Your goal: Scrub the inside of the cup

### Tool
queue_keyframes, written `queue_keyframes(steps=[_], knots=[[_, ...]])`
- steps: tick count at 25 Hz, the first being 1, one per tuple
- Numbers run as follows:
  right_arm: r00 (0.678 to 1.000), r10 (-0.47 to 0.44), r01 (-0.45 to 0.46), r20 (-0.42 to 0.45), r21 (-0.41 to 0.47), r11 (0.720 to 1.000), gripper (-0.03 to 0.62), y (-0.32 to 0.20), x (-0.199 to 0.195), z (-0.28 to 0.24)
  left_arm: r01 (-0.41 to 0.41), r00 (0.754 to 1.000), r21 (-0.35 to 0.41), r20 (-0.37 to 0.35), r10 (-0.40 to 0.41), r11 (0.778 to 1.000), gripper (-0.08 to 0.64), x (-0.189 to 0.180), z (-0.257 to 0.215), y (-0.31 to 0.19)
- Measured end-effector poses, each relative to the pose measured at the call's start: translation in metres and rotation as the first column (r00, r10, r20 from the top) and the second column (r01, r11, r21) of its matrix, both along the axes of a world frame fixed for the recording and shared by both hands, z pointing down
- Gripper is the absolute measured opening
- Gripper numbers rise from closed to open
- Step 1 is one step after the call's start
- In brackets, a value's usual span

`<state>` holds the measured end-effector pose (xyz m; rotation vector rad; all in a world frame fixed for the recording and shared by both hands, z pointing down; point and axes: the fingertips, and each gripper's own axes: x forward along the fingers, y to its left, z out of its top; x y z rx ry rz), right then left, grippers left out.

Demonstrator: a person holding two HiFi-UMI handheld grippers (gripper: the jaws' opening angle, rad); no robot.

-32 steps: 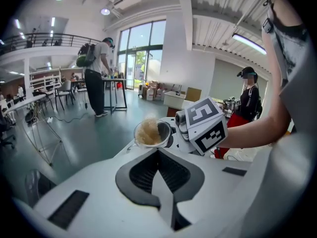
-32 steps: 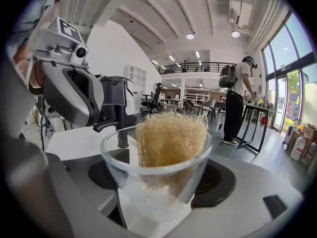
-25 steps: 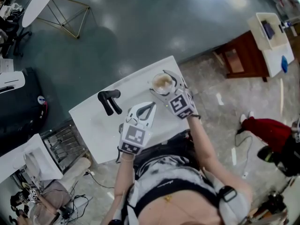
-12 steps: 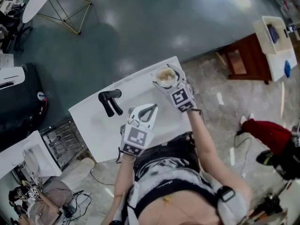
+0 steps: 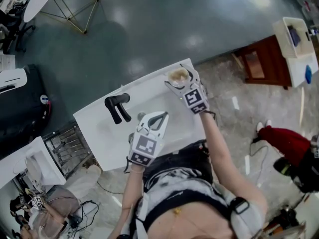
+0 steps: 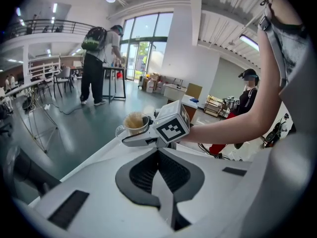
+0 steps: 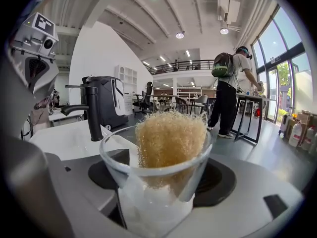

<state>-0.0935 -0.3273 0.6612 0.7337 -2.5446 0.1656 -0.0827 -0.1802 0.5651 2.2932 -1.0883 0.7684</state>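
Leftward, the left gripper (image 6: 158, 152) hangs over the white table (image 5: 99, 128), its jaws pressed together on nothing. The right gripper (image 5: 178, 79) clamps a clear glass cup (image 7: 153, 192) by the table's far right corner. The right gripper view shows a scrubber (image 7: 171, 138) of coarse tan fibres rising past the rim; the head view gives only a tan blot.
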Motion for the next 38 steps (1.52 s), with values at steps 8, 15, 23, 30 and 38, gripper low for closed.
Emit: queue_keyframes(steps=[8, 15, 23, 30, 38], knots=[[1.000, -0.005, 0.005, 0.012, 0.000, 1.000, 0.410, -0.001, 0.009, 0.008, 0.000, 1.000, -0.003, 0.008, 0.000, 1.000, 0.012, 0.001, 0.002, 0.001], [0.999, 0.000, 0.002, 0.048, -0.038, 0.999, 0.420, -0.002, 0.015, 0.012, 0.007, 1.000, 0.006, -0.009, -0.007, 1.000, 0.012, 0.001, 0.000, 0.001], [0.999, 0.002, 0.000, 0.052, -0.042, 0.999, 0.423, -0.002, 0.018, 0.012, 0.028, 0.999, 0.020, -0.016, -0.028, 0.999, 0.012, 0.000, -0.004, 0.003], [1.000, 0.015, -0.014, 0.025, -0.064, 0.998, 0.426, 0.013, 0.039, 0.015, 0.045, 0.999, 0.034, -0.022, -0.044, 0.998, 0.012, 0.000, -0.008, 0.008], [1.000, -0.001, 0.000, -0.007, -0.115, 0.993, 0.423, 0.053, 0.065, 0.017, 0.110, 0.993, 0.058, -0.044, -0.108, 0.992, 0.012, -0.007, -0.011, 0.012]])
